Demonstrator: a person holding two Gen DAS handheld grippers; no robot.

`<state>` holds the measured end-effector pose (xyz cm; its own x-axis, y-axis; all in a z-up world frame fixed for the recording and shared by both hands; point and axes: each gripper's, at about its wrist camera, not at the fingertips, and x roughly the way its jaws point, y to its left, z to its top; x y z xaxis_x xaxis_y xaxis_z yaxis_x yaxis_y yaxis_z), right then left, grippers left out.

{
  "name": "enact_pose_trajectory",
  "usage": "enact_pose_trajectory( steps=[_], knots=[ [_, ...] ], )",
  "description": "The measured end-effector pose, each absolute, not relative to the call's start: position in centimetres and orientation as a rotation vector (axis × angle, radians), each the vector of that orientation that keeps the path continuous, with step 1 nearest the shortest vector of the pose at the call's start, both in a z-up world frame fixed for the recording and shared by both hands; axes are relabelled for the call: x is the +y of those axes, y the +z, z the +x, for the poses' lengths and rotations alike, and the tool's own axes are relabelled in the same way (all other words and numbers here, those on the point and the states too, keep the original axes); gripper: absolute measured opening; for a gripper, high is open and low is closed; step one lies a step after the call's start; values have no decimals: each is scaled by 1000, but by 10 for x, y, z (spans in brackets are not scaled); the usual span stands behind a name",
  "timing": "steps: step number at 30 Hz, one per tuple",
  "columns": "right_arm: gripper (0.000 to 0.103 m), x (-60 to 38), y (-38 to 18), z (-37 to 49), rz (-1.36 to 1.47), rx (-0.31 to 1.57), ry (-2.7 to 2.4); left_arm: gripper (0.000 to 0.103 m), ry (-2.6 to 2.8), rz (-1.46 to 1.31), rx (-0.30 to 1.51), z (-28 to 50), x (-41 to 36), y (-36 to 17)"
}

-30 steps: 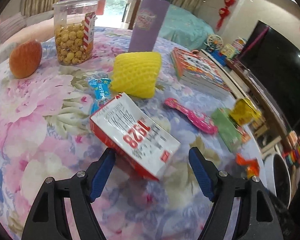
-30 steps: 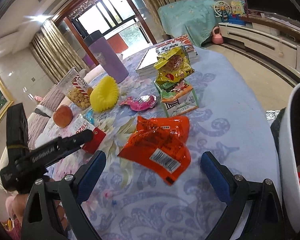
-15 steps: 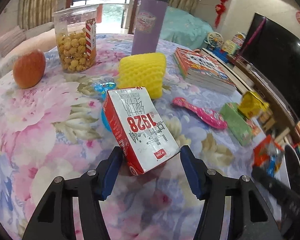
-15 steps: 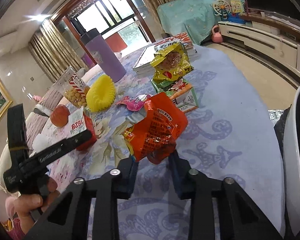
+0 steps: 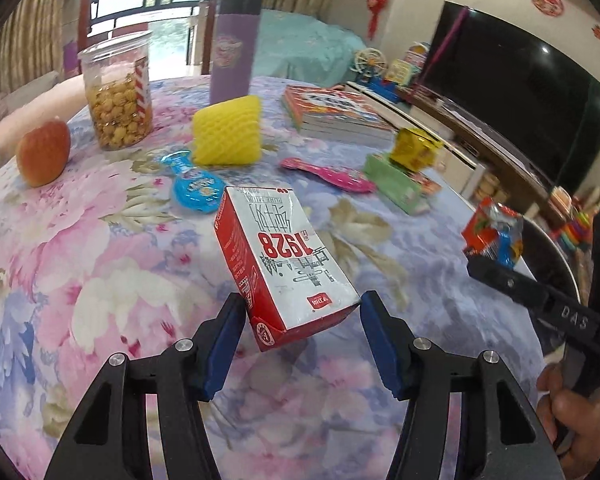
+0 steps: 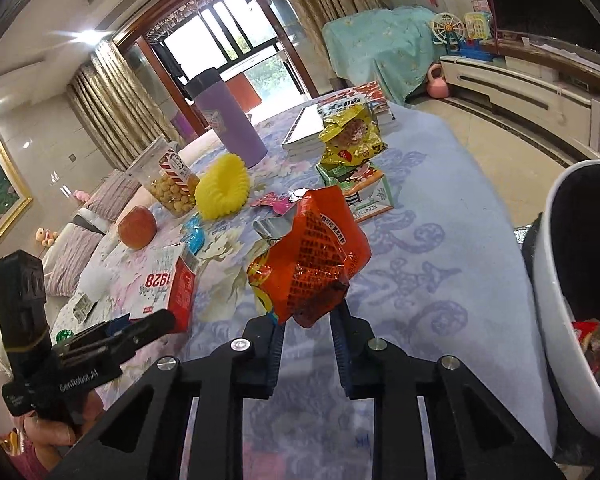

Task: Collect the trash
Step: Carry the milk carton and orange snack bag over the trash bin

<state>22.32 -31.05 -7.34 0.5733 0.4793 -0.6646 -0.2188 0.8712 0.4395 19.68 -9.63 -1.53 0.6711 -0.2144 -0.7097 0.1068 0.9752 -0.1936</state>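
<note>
My left gripper [image 5: 302, 312] is shut on a red and white milk carton marked 1928 [image 5: 282, 256] and holds it tilted above the floral tablecloth [image 5: 100, 264]. My right gripper [image 6: 306, 316] is shut on an orange snack wrapper [image 6: 312, 264], lifted off the table; that wrapper also shows at the right of the left wrist view [image 5: 494, 234]. The carton also shows in the right wrist view [image 6: 168, 284]. A white trash bin [image 6: 568, 300] with wrappers inside stands at the right, beside the table edge.
On the table lie a blue wrapper [image 5: 196, 186], pink wrapper [image 5: 332, 172], green box [image 5: 396, 184], yellow snack bag [image 5: 416, 148], yellow foam net [image 5: 228, 132], apple [image 5: 44, 152], popcorn jar [image 5: 118, 92], purple bottle [image 5: 232, 52] and books [image 5: 332, 112].
Both grippers closed on their items and lifted them. The carton rose and turned in the left jaws; the orange wrapper rose from the table in the right jaws.
</note>
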Motion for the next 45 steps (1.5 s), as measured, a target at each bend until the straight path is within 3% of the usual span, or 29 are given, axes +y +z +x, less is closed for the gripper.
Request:
enact_pose_trajectory(
  steps=[14,15,16,19,45],
  knots=[
    [22,-330,-72,201,356,864,385,61,-135,-115,879,189,-109,-31],
    [22,-330,-72,201,358,864,385,61,-126,-106,875,192,-112,-32],
    [22,-330,-72,201,359,863,384,54,-118,-95,873,193,-114,-33],
    [22,-332,-70,200,362,857,382,53,-118,-79,862,193,-118,-34],
    [22,-411,-47,168,375,790,243,53,-443,25,769,178,-211,9]
  ],
)
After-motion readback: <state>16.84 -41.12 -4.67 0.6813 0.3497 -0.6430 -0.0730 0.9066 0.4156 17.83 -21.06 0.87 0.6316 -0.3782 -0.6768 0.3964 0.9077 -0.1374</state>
